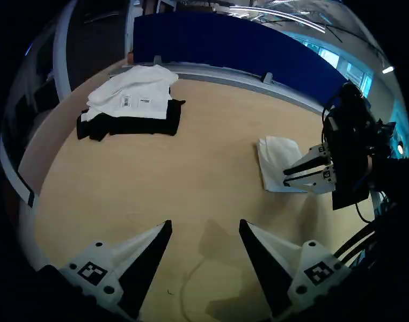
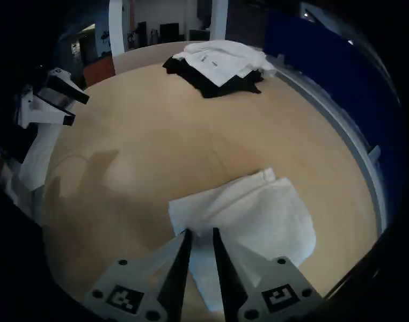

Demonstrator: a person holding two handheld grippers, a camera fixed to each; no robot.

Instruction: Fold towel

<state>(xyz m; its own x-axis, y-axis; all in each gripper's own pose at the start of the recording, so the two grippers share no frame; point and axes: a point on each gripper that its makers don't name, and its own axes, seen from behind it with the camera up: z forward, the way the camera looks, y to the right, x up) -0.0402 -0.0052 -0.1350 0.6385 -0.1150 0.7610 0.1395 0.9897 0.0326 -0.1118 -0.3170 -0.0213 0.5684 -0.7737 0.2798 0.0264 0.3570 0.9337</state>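
Left gripper fingers are wide apart and empty above the wooden table. Right gripper fingers are almost together at the edge of the white towel; whether they grip it cannot be told. A blue partition stands behind the table.

L tongs wide open — R tongs near-closed.

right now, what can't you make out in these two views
- Right gripper view: the right gripper covers the near edge of the white towel; whether it pinches the cloth is unclear.
- Left gripper view: labels on the white garment are too small; it hides most of the black clothes.
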